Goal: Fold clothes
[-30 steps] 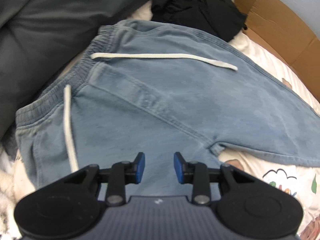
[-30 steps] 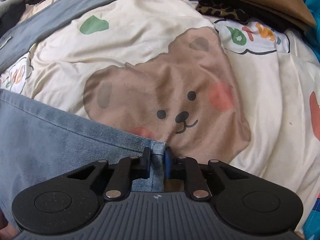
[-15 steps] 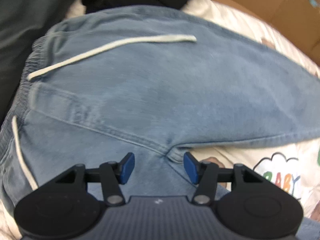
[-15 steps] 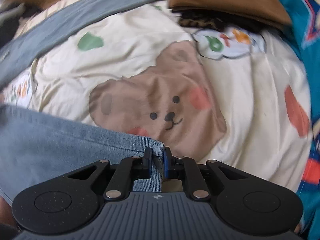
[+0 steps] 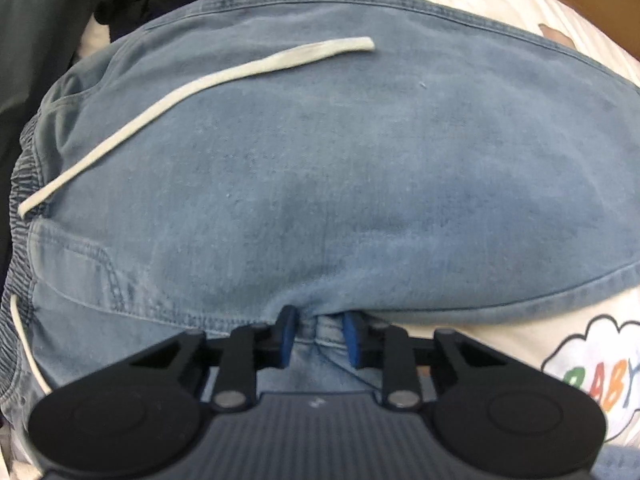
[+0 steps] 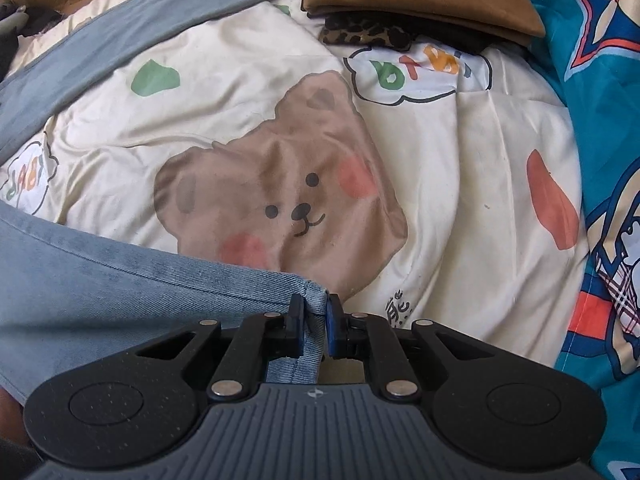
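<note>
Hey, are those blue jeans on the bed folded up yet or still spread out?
Still spread out: the jeans lie flat on the bedsheet, legs apart, both leg hems visible.

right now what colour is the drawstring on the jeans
Off-white, cream-ish. The drawstring lies across the light blue jeans; the left wrist view shows it best.

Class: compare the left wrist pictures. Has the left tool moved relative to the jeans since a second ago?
Yes. The left tool has come down and across to the crotch of the jeans, away from the drawstring; its jaws have just been closing on the denim there.
</note>
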